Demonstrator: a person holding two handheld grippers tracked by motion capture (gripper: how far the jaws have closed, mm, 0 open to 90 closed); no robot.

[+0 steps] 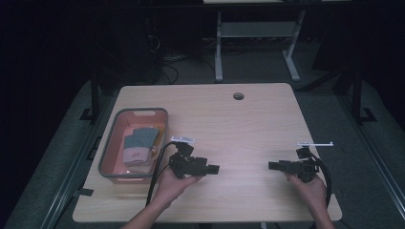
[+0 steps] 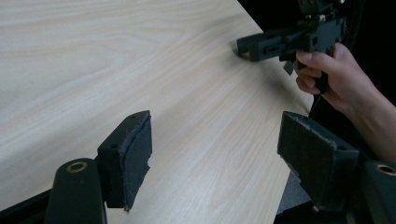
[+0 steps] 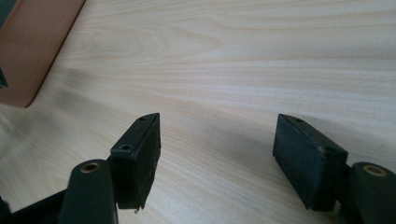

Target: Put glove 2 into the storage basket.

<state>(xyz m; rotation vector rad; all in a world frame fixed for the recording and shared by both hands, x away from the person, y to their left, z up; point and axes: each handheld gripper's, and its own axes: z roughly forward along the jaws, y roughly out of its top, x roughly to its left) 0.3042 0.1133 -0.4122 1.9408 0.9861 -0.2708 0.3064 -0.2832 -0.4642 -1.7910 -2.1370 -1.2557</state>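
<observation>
Broad pale wooden table [image 1: 239, 124], mostly bare, with a small round hole at the far edge. At the near left, a grey-rimmed bin [image 1: 109, 148] with a pinkish floor, holding a few folded grey cloths [image 1: 138, 145] stacked toward its middle. Just right of the bin, the left tool [image 1: 215, 169], pointing right across the table, jaws wide and holding nothing. Well apart at the near right, the right tool [image 1: 271, 166], pointing left toward it, likewise wide and empty above bare wood [image 3: 217, 154]. Probably the approach to a first pick from the bin. To do it well: swing the left tool back over the bin's rim, come down from above rather than across the wall, leave the jaws wide until both pads straddle a folded edge of the top cloth, then pinch that one layer and lift straight up.
</observation>
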